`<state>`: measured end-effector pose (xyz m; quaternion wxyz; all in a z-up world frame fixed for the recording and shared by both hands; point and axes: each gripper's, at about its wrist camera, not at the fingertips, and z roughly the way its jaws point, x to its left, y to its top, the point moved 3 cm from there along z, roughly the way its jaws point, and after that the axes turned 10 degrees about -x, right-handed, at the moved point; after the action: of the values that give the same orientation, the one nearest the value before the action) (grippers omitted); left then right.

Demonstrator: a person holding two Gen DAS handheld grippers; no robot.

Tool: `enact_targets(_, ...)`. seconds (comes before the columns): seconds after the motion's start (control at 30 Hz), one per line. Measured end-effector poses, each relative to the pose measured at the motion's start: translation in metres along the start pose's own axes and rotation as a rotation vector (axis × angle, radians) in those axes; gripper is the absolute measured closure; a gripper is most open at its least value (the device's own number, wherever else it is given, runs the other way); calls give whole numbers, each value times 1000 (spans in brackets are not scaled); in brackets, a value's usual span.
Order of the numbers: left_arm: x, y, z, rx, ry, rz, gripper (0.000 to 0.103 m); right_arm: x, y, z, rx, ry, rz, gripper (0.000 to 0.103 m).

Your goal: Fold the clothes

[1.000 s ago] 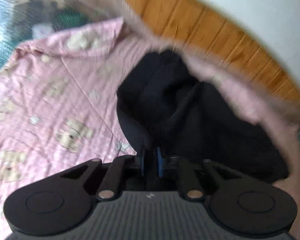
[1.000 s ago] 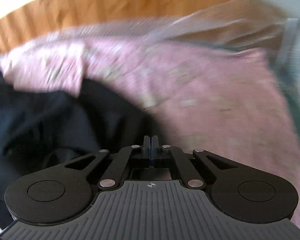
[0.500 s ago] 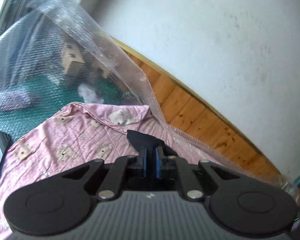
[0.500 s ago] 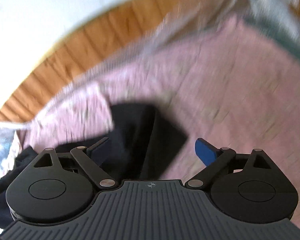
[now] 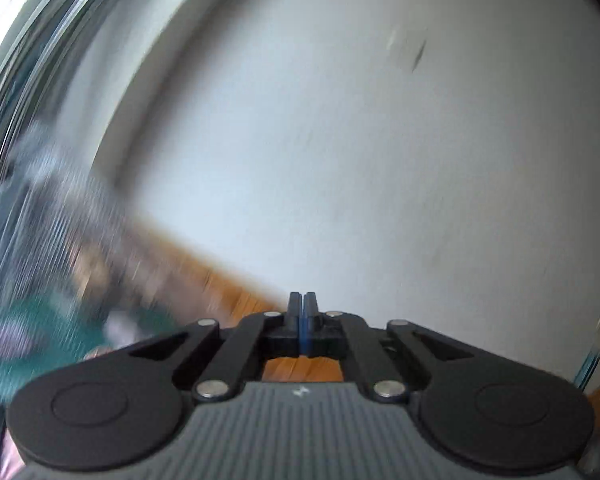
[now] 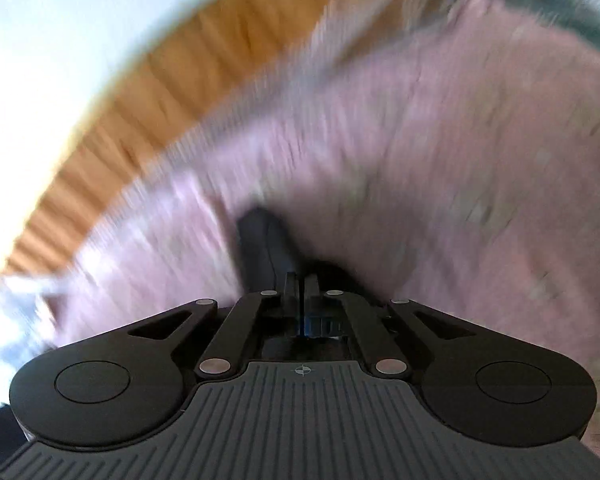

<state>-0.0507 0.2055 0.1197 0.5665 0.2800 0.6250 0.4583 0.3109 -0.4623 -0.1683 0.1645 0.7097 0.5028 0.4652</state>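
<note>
black garment (image 6: pixel 266 240): dark, soft, matte; narrow upright fold with a rounded top, rising straight off the right fingertips; lying on the pink cloth, mid-frame in the right wrist view; more dark fabric at the lower left edge; blurred, weave unreadable.
right hand-held gripper (image 6: pixel 300 280): black linkage arms with round pivot discs and silver rivets, ribbed grey body; tilted down at the cloth; just been closing; pads together and pinched on the base of the black fold, as far as the blur allows.
left hand-held gripper (image 5: pixel 300 300): same black-and-grey build, thin blue pads face to face; just been closing; pads pressed together, no fabric seen between them; pointing about level at the wall, well apart from the garment; garment not in this view.
pink cloth (image 6: pixel 440 160): wide, soft, dusty pink with faint pale blotches; spread under and around the garment, filling the middle and right of the right wrist view; small pink sliver at the bottom left corner of the left wrist view.
wood panel (image 6: pixel 180 60): orange-brown, streaked grain, long curved band between pink cloth and wall; also a strip just behind the left fingertips.
wall (image 5: pixel 380 140): pale, flat, matte, a few faint scuffs; fills most of the left wrist view.
plastic film (image 5: pixel 52 208): clear, crinkled, glinting; smeared by blur at left, above the green.
green surface (image 5: pixel 40 332): teal, low at left; texture lost to blur.
</note>
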Motion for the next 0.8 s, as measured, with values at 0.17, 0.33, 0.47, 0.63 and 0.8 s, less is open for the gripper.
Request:
enact_targets(0.17, -24, -11, 95, 164, -27, 171, 103, 3, 105, -69, -227, -9, -60, 103)
enact_targets(0.33, 19, -207, 131, 640, 63, 162, 69, -15, 132, -50, -232, -213, -164, 103)
enact_targets(0.47, 81, -329, 59, 880, 270, -23, 59, -85, 85, -36, -63, -434, -149, 87)
enact_targets(0.63, 110, -369, -6, 854, 394, -245, 24, -117, -4, -75, 63, -358, 100, 32)
enact_targets(0.8, 103, -403, 31, 829, 292, -124, 13, -106, -61, -59, 122, -163, 367, 13)
